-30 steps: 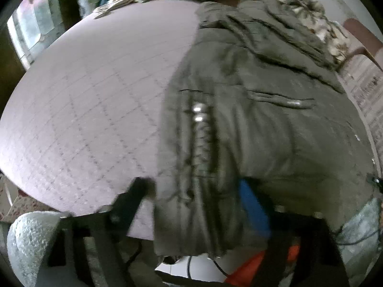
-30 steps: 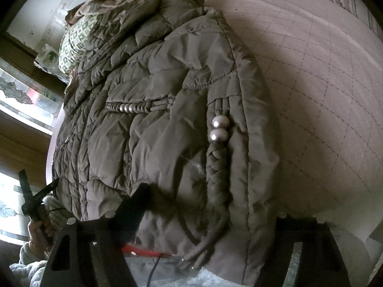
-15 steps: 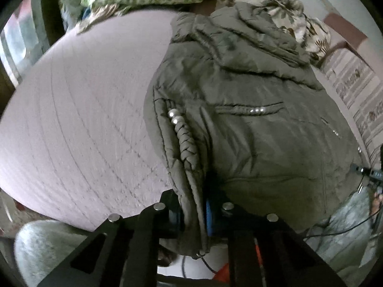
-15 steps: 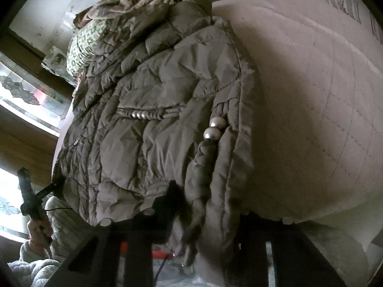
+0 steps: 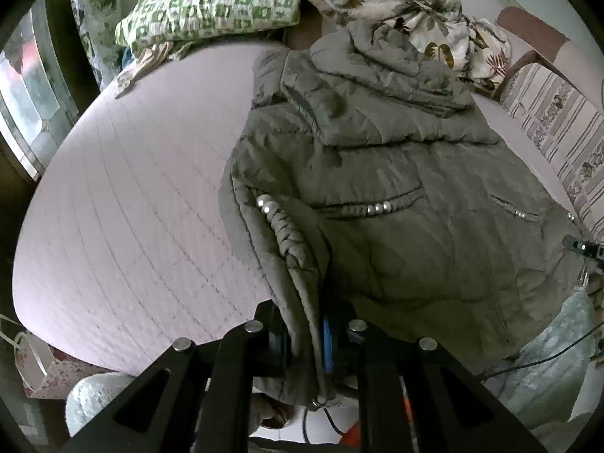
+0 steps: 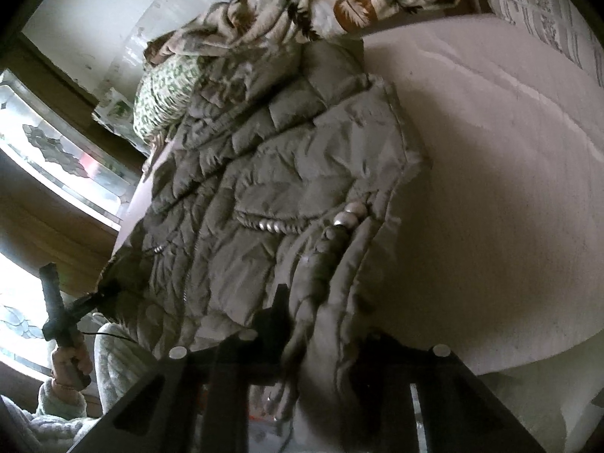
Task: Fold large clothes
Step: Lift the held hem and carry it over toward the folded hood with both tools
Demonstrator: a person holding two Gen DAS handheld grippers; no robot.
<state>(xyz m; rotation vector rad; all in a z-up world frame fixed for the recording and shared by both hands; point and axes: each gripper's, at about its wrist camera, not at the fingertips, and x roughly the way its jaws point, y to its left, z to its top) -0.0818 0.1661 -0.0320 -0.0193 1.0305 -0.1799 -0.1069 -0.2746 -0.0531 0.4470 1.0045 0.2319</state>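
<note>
An olive-grey quilted jacket (image 5: pixel 377 196) with pearl beads and braided cords lies on a pale pink quilted bed (image 5: pixel 132 207), hood toward the far end. My left gripper (image 5: pixel 305 336) is shut on the jacket's near hem at its left corner. My right gripper (image 6: pixel 321 324) is shut on the jacket's (image 6: pixel 283 173) near hem at the right corner and lifts it, so the edge bunches upward. The left gripper also shows in the right wrist view (image 6: pixel 102 290) at the far left, with the hem pinched in it.
A green checked pillow (image 5: pixel 211 3) and a leaf-print blanket (image 5: pixel 415 11) lie at the head of the bed. A striped cushion (image 5: pixel 558 120) is at the right. A window (image 6: pixel 49 158) runs along the left side. Cables hang below the bed's near edge.
Both grippers closed on the jacket's near hem, from open a second ago. They have since raised it, and the right side bunches up more.
</note>
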